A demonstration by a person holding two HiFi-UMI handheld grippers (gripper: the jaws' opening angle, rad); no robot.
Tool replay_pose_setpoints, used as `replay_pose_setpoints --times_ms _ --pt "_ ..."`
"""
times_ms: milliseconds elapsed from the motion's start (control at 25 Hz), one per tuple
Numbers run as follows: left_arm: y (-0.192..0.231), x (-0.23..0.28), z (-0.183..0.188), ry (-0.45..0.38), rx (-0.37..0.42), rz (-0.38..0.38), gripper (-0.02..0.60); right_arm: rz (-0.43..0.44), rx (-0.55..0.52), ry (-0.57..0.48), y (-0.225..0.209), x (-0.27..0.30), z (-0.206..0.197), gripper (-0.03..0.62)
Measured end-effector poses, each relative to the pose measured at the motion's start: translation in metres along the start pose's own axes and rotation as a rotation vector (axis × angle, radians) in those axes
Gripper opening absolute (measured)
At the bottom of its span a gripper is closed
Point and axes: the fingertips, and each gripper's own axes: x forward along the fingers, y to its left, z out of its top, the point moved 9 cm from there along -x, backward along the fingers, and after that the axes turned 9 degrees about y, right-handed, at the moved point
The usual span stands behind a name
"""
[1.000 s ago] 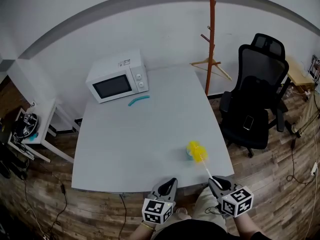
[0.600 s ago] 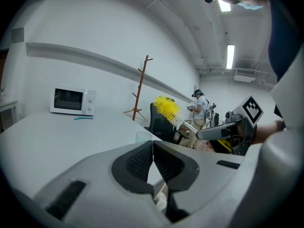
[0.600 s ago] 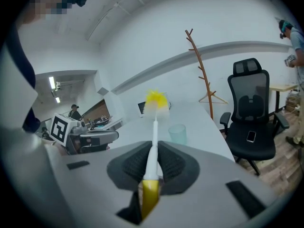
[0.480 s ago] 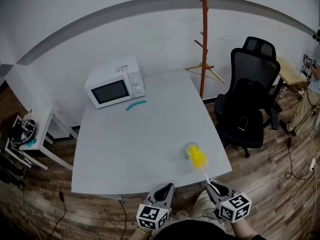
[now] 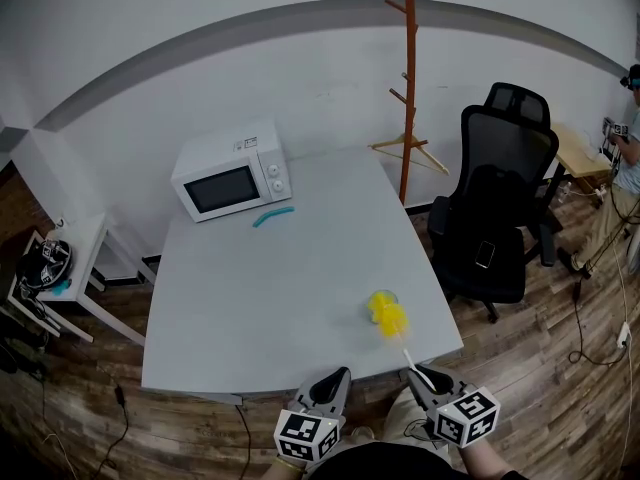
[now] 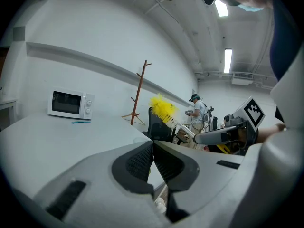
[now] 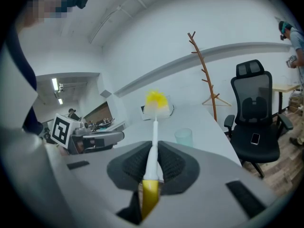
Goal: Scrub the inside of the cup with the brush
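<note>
Right gripper (image 7: 153,148) has its fingers clamped on the brush (image 5: 388,314) by its white handle, with the yellow bristles raised out front over the counter (image 5: 270,288). The cup (image 7: 184,137) stands upright by the counter's near right edge, close to those bristles. Left gripper (image 6: 153,144) hangs alongside, fingers pressed together and empty.

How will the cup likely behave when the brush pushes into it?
The cup looks thin, translucent plastic, so probably light. It stands free on the table, unheld, so it may slide or tip under the brush.
</note>
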Motion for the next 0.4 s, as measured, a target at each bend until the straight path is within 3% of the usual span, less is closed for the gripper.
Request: replay_pose_setpoints --times_ms 240,400 --pt "0.0008 -0.0025 -0.0028 0.003 -0.022 -0.045 0.02 0.008 0.0 0.002 0.0043 0.0043 0.0015 0.052" --pt "0.0044 -0.0035 -0.0031 0.002 -0.041 -0.033 0.02 0.01 0.002 0.006 0.0059 0.006 0.0001 0.052"
